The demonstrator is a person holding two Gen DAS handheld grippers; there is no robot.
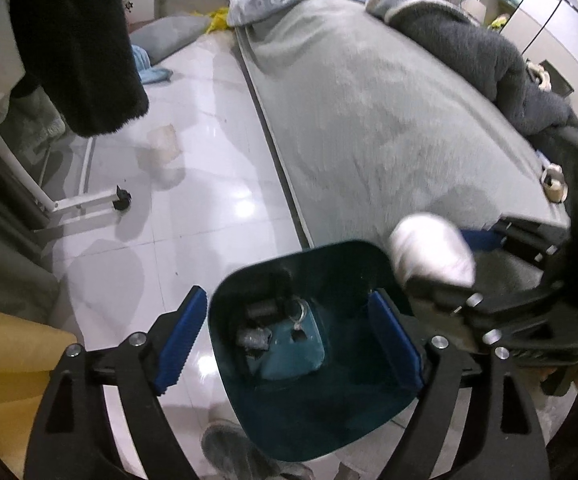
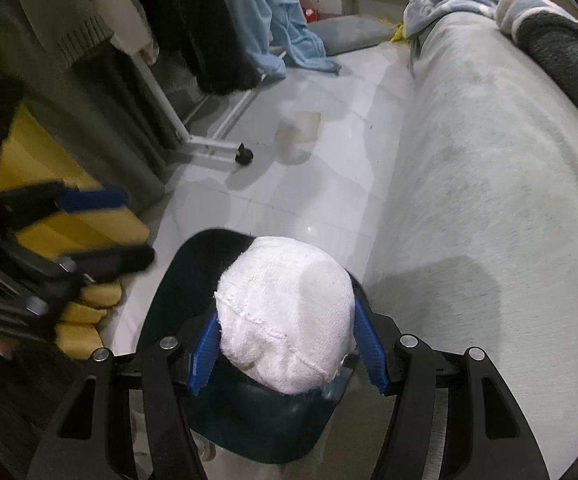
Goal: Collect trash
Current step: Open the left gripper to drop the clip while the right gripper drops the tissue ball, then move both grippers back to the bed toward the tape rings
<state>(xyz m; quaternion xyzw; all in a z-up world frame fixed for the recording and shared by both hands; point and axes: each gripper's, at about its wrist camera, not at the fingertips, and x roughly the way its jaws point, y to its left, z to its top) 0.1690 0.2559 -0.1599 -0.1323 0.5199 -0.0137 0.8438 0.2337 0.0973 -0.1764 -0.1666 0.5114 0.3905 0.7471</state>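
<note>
Right gripper (image 2: 287,354), its 2 blue fingers (image 2: 205,354) pinching a white cloth wad (image 2: 289,312), hangs over the bin (image 2: 177,292); left gripper (image 1: 289,344) spreads wide, one finger inside the rim (a few scraps inside). Drop step, I'd say: next, open and let fall.

Left gripper (image 1: 289,344): jaws spread wide, blue pads (image 1: 179,340) well apart and gripping nothing, its right pad just inside the rim of the bin (image 1: 329,432) below, the left pad outside it. Right gripper (image 2: 285,344): jaws closed against both sides of a white cloth wad (image 2: 285,312), held directly over the bin opening, to the right of the left gripper
</note>
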